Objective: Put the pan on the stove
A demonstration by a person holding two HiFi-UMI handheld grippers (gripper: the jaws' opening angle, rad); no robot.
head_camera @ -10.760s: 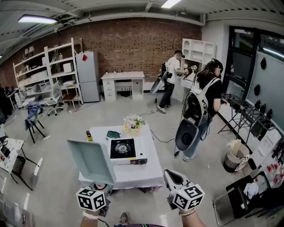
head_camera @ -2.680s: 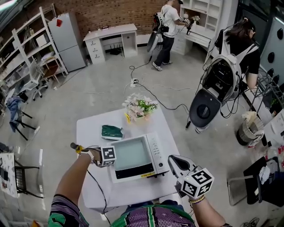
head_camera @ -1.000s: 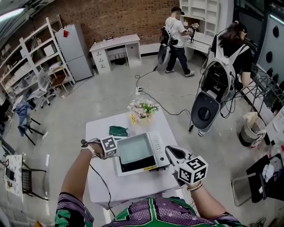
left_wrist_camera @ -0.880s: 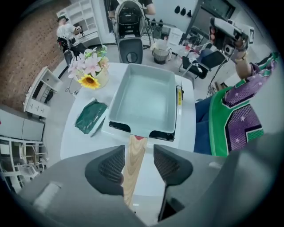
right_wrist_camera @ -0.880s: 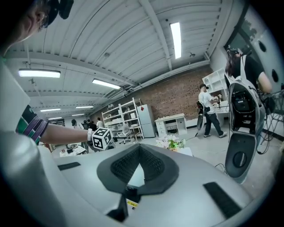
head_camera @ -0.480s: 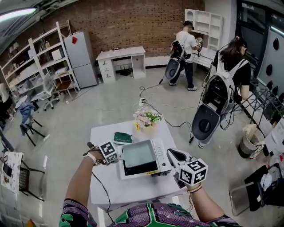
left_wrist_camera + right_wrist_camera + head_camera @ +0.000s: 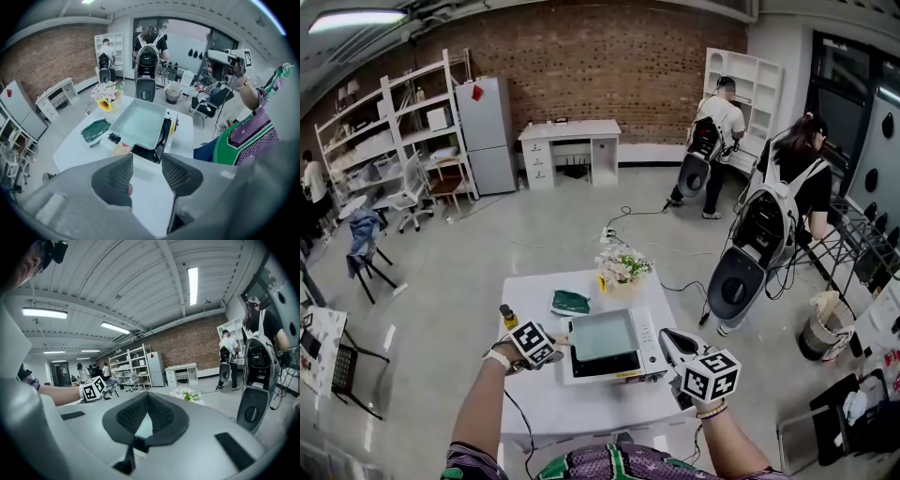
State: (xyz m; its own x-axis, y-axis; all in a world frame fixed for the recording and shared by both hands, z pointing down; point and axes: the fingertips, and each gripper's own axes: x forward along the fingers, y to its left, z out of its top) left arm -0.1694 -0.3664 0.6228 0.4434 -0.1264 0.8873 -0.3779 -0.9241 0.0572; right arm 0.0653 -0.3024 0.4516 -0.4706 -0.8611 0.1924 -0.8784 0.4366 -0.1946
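L gripper [image 7: 146,174]: jaws spread, empty, just left of stove [image 7: 646,339] on table [image 7: 581,412]. Grey cover [image 7: 605,336] lies on stove. R gripper [image 7: 147,409]: jaws pressed together, empty, at stove's right. No pan in any view. Prob. prep step; next: lift cover off, find pan.

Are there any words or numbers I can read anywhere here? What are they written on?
No text here can be read.
Yellow strip on the front of the stove: print too small to read.
Left marker cube and right marker cube: black-and-white square patterns only, no letters or numbers.
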